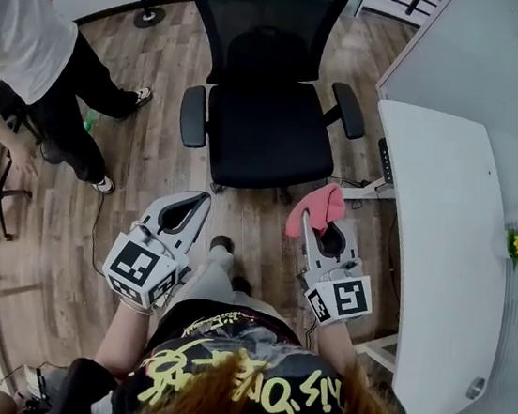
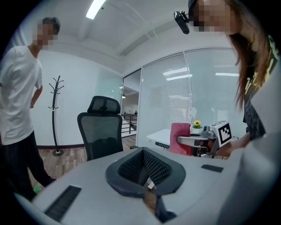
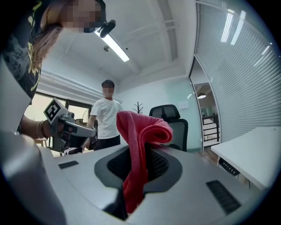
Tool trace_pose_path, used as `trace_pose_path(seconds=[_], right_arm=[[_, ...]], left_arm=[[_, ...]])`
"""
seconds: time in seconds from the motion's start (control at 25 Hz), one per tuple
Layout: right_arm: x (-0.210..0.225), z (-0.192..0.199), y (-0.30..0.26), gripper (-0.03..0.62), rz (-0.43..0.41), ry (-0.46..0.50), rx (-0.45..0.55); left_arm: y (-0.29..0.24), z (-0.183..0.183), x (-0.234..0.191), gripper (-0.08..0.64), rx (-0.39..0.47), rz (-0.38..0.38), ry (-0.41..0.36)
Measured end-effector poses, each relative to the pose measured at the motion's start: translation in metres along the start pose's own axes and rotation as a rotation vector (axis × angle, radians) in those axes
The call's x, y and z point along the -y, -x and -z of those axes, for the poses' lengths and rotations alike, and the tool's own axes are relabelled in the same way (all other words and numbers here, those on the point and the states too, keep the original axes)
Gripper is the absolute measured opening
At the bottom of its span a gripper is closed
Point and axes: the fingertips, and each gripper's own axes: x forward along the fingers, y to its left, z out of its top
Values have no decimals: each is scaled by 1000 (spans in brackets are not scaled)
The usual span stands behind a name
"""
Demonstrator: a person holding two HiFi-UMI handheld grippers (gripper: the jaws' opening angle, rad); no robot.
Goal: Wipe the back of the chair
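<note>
Yellow lettering on black shirt (image 1: pixel 217 380), camera side of chair (image 1: pixel 263 107): inverted, illegible. On cubes (image 1: pixel 142 269) of left gripper (image 1: pixel 201 199), right gripper (image 1: pixel 308 219): square code patterns, no characters.

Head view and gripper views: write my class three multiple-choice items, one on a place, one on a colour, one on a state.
1. Where does the chair stand?
A) in front of the person, beside the desk
B) on the desk
C) behind the person

2. The cloth is
A) blue
B) pink-red
C) white

3. The right hand-held gripper is
A) empty
B) resting on the desk
C) shut on the cloth

Answers: A, the head view shows the chair ahead; B, its folds are pink-red; C, the cloth hangs from between its jaws.
</note>
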Motion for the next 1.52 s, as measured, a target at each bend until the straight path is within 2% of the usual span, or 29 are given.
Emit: trace_pose_path(seconds=[0.36, 0.68, 1.08, 1.52], right_arm=[[29, 8, -37, 61, 34, 17, 0], [75, 7, -119, 61, 75, 30, 28], [112, -7, -214, 61, 111, 12, 22], [150, -10, -286, 61, 183, 0, 19]], left_arm=[[-49, -1, -29, -6, 3, 46, -10], [-126, -24, -95, -6, 14, 88, -51], [-194, -57, -172, -6, 2, 130, -40], [-260, -82, -230, -6, -12, 203, -51]])
